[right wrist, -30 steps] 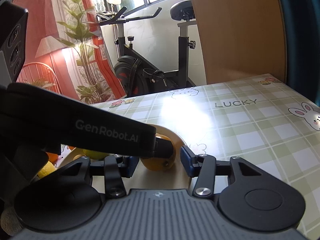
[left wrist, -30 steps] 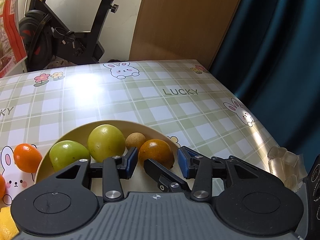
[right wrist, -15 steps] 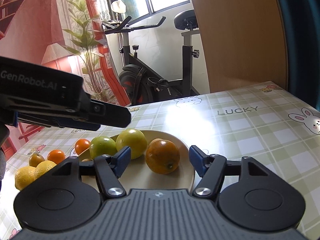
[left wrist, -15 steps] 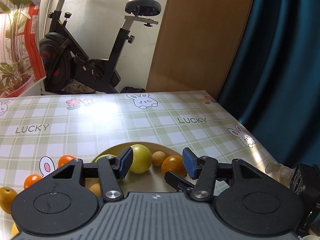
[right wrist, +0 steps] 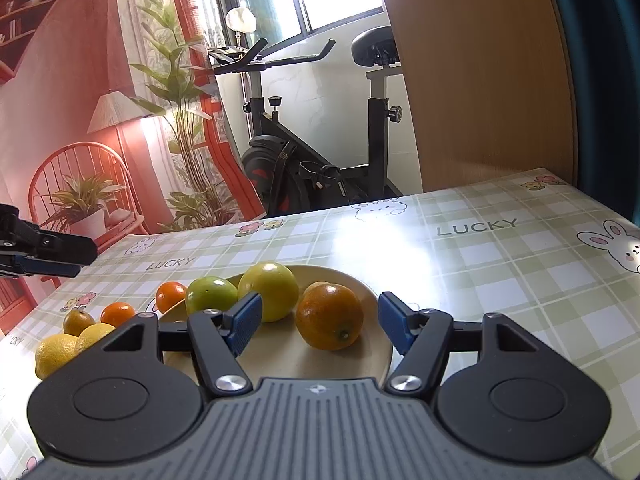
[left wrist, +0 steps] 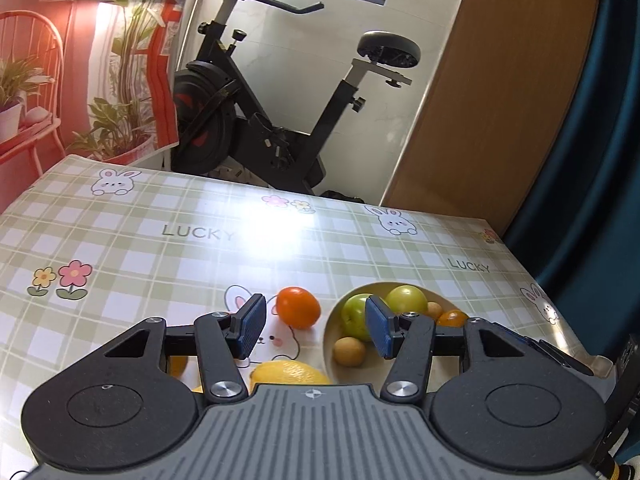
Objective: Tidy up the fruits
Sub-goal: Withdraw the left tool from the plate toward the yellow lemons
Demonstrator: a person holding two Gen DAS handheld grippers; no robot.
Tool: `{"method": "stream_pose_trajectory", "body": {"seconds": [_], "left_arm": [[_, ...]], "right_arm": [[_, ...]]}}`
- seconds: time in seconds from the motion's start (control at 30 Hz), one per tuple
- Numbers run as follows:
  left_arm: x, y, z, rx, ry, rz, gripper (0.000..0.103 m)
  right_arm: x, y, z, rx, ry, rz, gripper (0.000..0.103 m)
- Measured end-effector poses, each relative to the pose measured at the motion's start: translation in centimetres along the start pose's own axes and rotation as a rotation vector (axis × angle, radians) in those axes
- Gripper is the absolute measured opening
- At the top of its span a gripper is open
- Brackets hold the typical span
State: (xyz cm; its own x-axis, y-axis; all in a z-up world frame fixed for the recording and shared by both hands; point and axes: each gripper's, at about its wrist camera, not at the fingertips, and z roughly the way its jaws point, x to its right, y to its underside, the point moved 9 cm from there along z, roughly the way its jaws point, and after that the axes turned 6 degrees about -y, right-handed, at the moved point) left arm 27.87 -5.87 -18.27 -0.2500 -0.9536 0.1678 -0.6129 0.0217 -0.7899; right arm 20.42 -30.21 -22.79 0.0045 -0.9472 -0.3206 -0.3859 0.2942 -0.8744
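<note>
table point(right wrist: 480, 264): plaid cloth, fills lower frame | plate point(right wrist: 372, 296): centre, holds orange point(right wrist: 329, 317) and green fruits | right gripper point(right wrist: 320, 324): jaws parted, just opened, empty, orange between unpressed | left gripper point(left wrist: 316, 326): parted, empty, above small orange point(left wrist: 298, 307) left of plate | lemons point(right wrist: 54, 354): lower left

Your right gripper point(right wrist: 320, 322) is hovering with its blue-padded jaws parted and gripping nothing, above the near rim of a beige plate point(right wrist: 372, 300) sitting on a green checked tablecloth point(right wrist: 500, 280). An orange point(right wrist: 329, 316) is lying on the plate just beyond the gap, with a yellow-green fruit point(right wrist: 269, 296) and a green fruit point(right wrist: 211, 295) behind it to the left. Off the plate at the left, two small oranges point(right wrist: 171, 296) and two lemons point(right wrist: 54, 354) are resting on the cloth, while your left gripper point(right wrist: 44, 254) is reaching in at the left edge.
</note>
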Motion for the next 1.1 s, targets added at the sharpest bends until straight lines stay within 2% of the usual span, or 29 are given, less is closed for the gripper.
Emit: {"method": "stream_pose_trajectory", "body": {"seconds": [0.17, 0.37, 0.67, 0.9, 1.1], "left_arm": [[-3.6, -0.2, -1.6, -0.018, -0.029, -0.043, 0.057], [-5.9, 0.3, -2.6, -0.023, -0.026, -0.076, 0.057], [-6.3, 1.8, -2.7, -0.044, 0.007, -0.096, 0.057], [-6.8, 2.6, -2.7, -0.057, 0.012, -0.131, 0.057], [-6.1, 2.7, -2.1, -0.066, 0.025, -0.111, 0.057]], "right_arm": [[-0.5, -0.1, -0.4, -0.011, 0.012, 0.0, 0.067], [-3.5, -0.5, -0.9, -0.012, -0.042, -0.015, 0.067], [-10.7, -0.3, 0.0, -0.07, -0.181, -0.1, 0.067], [-13.8, 1.6, 1.0, -0.138, -0.216, -0.172, 0.067], [-15.1, 2.9, 2.6, -0.197, -0.236, -0.259, 0.067]]}}
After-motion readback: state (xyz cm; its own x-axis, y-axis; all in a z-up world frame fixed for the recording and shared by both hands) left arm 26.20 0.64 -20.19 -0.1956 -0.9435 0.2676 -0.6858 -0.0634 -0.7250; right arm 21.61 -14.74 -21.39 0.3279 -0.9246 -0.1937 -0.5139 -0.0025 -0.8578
